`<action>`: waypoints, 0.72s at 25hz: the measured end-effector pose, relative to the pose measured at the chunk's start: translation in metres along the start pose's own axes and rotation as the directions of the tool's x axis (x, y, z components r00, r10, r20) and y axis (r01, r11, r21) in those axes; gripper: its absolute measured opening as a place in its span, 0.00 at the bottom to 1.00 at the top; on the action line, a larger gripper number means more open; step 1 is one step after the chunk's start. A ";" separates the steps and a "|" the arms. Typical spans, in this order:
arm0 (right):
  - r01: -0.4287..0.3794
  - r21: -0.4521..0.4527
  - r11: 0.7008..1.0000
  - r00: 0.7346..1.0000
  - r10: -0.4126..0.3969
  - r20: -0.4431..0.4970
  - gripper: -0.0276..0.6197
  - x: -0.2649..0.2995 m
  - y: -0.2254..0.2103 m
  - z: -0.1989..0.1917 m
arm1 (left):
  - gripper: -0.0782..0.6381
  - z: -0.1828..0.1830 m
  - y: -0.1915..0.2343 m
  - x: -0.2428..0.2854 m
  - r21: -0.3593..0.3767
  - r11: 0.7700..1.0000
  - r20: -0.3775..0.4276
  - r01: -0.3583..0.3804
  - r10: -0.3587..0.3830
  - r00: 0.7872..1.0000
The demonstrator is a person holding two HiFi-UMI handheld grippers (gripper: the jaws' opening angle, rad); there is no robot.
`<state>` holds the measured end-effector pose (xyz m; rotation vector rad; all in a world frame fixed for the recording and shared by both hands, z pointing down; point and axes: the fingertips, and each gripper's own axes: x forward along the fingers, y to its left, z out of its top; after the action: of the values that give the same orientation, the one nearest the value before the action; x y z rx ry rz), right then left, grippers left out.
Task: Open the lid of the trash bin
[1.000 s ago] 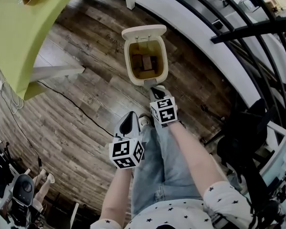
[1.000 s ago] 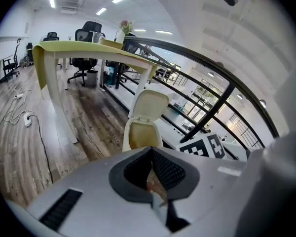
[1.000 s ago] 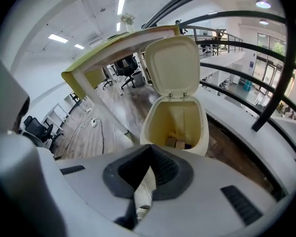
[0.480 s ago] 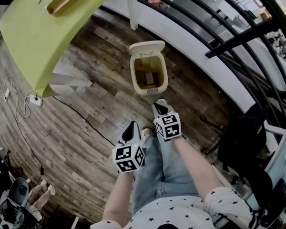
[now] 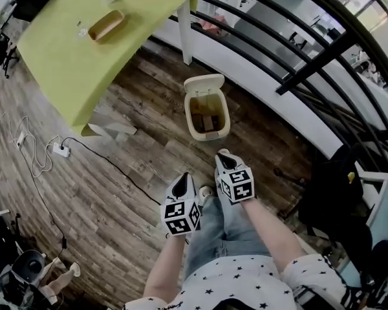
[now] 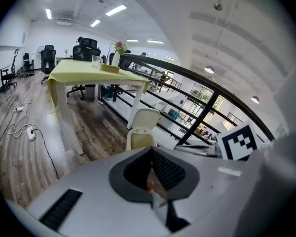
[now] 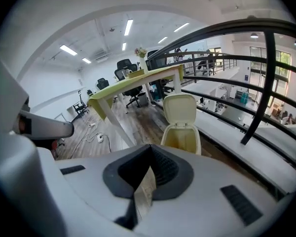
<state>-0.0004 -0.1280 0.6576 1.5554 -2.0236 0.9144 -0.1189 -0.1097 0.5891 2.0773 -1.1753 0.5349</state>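
Observation:
The cream trash bin [image 5: 209, 129] stands on the wood floor with its lid [image 5: 204, 84] tipped up and back, and brown items show inside. My left gripper [image 5: 181, 182] and right gripper [image 5: 222, 157] hang over the person's legs, short of the bin and clear of it. Both have their jaws closed together with nothing between them. The left gripper view shows the bin [image 6: 140, 140] with its raised lid [image 6: 146, 119] ahead. It appears closer in the right gripper view, bin [image 7: 182, 138] below upright lid [image 7: 180, 107].
A yellow-green table [image 5: 84, 57] with a brown item [image 5: 107, 24] stands at the left of the bin. A black railing [image 5: 310, 63] and a white ledge [image 5: 271, 89] run behind it. A power strip [image 5: 58, 150] and cable lie on the floor. A black chair [image 5: 336, 179] is at right.
The head view has pulled up and back, so the bin looks smaller and farther. Both grippers have drawn away from the bin. The lid stays open.

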 end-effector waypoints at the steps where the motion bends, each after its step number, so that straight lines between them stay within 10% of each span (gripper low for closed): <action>1: -0.003 0.002 1.000 1.000 0.003 0.007 0.03 -0.006 0.003 0.004 | 0.13 0.003 -0.002 -0.003 0.006 1.000 0.004 0.004 -0.004 1.000; 18: -0.042 -0.077 0.996 0.994 0.049 0.094 0.03 -0.115 0.049 0.041 | 0.13 0.027 -0.054 -0.061 0.081 0.993 0.052 0.080 -0.084 0.995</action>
<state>-0.0124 -0.0722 0.5394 1.5457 -2.1431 0.7845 -0.1028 -0.0740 0.5127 2.2106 -1.1111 0.4951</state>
